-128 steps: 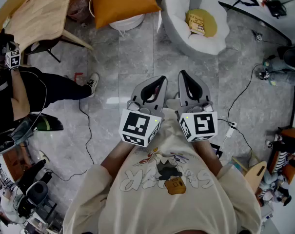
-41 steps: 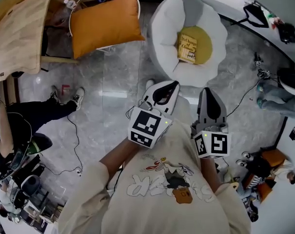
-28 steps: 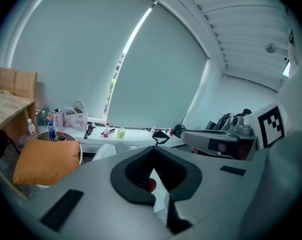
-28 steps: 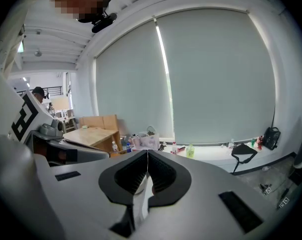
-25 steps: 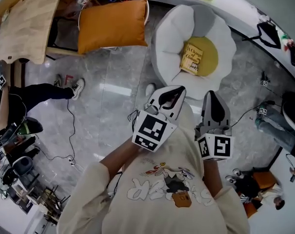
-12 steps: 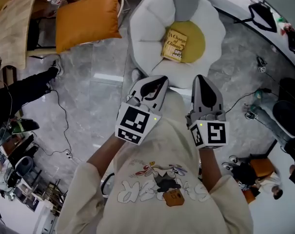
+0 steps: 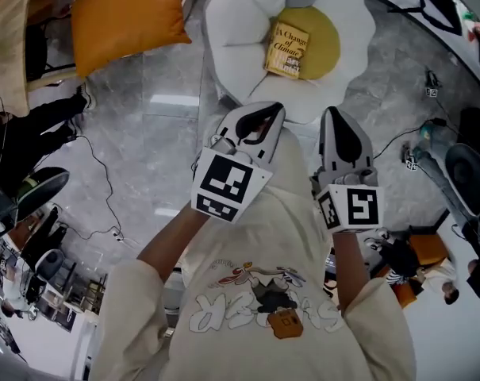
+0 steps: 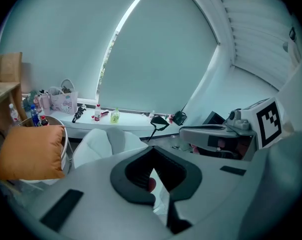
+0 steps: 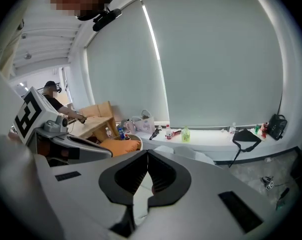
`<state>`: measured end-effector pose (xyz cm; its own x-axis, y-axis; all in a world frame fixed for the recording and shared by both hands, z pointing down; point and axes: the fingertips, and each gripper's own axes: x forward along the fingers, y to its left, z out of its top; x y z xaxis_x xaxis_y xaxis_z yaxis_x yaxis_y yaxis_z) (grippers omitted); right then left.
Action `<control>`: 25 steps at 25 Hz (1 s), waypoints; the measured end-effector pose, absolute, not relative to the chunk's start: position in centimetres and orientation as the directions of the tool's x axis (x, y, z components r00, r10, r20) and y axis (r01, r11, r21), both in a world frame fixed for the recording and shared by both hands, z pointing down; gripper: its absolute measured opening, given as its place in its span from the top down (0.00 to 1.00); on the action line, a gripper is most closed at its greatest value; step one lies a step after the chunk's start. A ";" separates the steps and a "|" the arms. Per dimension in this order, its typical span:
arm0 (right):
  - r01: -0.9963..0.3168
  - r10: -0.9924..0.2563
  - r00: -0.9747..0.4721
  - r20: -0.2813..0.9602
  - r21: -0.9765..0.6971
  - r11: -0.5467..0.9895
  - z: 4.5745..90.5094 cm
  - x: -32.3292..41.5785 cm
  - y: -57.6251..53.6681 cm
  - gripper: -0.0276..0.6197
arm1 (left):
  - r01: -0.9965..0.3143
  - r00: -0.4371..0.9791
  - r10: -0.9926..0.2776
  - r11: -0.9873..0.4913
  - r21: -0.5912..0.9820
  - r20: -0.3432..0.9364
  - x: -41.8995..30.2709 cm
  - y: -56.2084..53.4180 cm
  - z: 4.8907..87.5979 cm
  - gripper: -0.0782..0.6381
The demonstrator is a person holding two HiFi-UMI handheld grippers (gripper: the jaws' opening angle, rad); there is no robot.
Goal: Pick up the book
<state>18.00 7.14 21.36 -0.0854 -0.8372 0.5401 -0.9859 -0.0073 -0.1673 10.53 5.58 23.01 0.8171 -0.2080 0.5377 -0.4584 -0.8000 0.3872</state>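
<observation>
The book, yellow with dark print on its cover, lies on the yellow centre of a white flower-shaped seat. My left gripper is shut and empty, its tip just short of the seat's near rim. Beside it my right gripper is also shut and empty, below and right of the book. In the left gripper view the shut left gripper points over the white seat, and the book is hidden. The right gripper shows its jaws pressed together in its own view.
An orange cushion rests on a round stand left of the seat. Cables trail over the grey tiled floor. A person in dark clothes sits at the left. More cables and gear lie at the right. A sill with bottles runs behind.
Both grippers have gone forward and down toward the white seat, staying shut. The seat and book now lie closer to the gripper tips.
</observation>
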 end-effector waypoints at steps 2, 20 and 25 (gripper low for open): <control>-0.986 -0.826 -0.085 0.557 -0.164 -0.009 22.8 17.7 6.2 0.92 | -0.450 0.820 -0.187 -0.794 0.408 0.540 10.6 4.5 24.5 0.90; -0.987 -0.736 -0.097 0.670 -0.160 -0.015 34.8 20.0 3.9 0.92 | -0.444 0.818 -0.119 -0.751 0.488 0.562 13.4 1.6 36.4 0.90; -0.985 -0.732 -0.125 0.670 -0.174 0.009 37.8 20.4 2.3 0.92 | -0.493 0.797 -0.142 -0.715 0.495 0.587 13.8 0.9 40.2 0.90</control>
